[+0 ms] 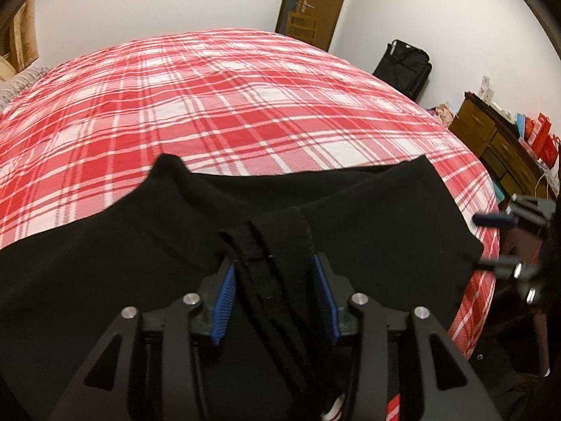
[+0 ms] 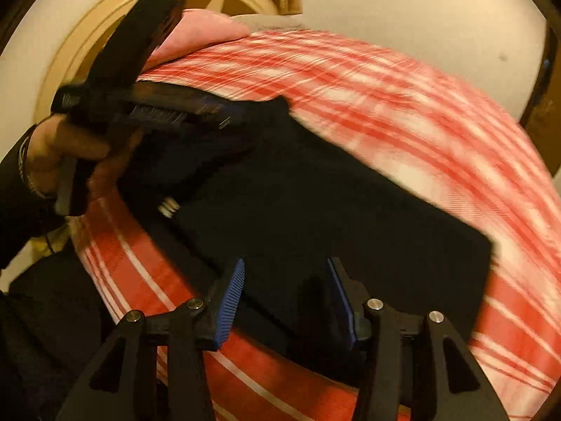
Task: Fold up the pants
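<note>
1. While the black pants [image 1: 147, 245] lie spread along the near edge of the plaid bedspread [image 1: 228, 105], I hold my left gripper [image 1: 273, 298] over a bunched band of cloth, probably the waistband with its drawstring. The blue pads stand apart on either side of that band and do not press it, so nothing is gripped.
2. My right gripper [image 2: 285, 298] hangs over the other end of the pants [image 2: 333, 228], near the bedspread's [image 2: 420, 105] edge. Its jaws stand apart too, with only flat black cloth below them and nothing held. That view is blurred, so finer detail escapes me.
3. From the right wrist view I see my left hand [image 2: 66, 154] wrapped round the handle of its gripper, above the far part of the pants.
4. I judge the cloth soft, thick and limp, light enough to lift but sure to sag and drag on the bedspread. It will not slip much against ribbed pads.
5. I would take hold at a doubled edge: the waistband on the left, a hem or outer seam on the right, pinching all layers together so the fold stays even.
</note>
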Available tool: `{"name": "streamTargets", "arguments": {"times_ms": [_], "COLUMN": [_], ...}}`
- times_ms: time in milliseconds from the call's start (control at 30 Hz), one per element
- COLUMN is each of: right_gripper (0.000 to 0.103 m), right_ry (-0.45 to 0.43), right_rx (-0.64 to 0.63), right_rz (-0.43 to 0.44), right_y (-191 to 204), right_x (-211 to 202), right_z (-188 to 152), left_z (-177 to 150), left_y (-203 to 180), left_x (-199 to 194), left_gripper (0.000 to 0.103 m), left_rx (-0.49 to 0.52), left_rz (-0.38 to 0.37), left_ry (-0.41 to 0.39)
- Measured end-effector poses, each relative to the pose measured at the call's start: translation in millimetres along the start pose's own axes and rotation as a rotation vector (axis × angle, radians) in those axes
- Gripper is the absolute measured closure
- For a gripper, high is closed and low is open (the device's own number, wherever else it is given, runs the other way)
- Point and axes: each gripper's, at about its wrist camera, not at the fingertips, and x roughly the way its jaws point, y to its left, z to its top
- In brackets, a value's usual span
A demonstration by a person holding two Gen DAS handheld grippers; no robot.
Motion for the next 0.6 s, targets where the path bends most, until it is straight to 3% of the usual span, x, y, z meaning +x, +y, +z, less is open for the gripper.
{"name": "streamTargets", "arguments": {"times_ms": [67,133,200,300,367,467,533,600], "right_gripper": [0.053,0.039,0.034,0.034,0.034,0.034,0.035,0.041], "right_ry": [0.007,-0.001,0.002,0.007,0.005,-0.041,-0.062,-0.072], "right_rx": [0.008,-0.007,-0.041,-0.136,-0.12,-0.018,0.022,0.059], "right_rz": [0.041,0.042,0.028,0.002,0.036,0.085,0.099,0.124], "right_y": [11,22,36,47,40,14,1,-8], "right_x": [16,25,24,16,9,-2,-2,6], "right_z": [0,-4,-10,-20,-18,7,28,54], "left_z": [3,9,15,18,14,8,6,3], "left_y": [7,14,15,9,10,16,25,41], "left_x": [-11,-17,-13,8,18,8,-13,-34], "left_gripper": [0.054,0.054,0.053,0.054,0.053,0.052,0.052,0.043], "left_rx": [-0.026,-0.051,-0.044,0.0,0.004,-0.012,-0.026,-0.042], "left_rz": [-0.003,0.001,0.014,0.045,0.071,0.061,0.077,0.126], "left_ry": [-0.037,-0.064,-0.066,-0.003,0.031,0.009,-0.052,-0.085]}}
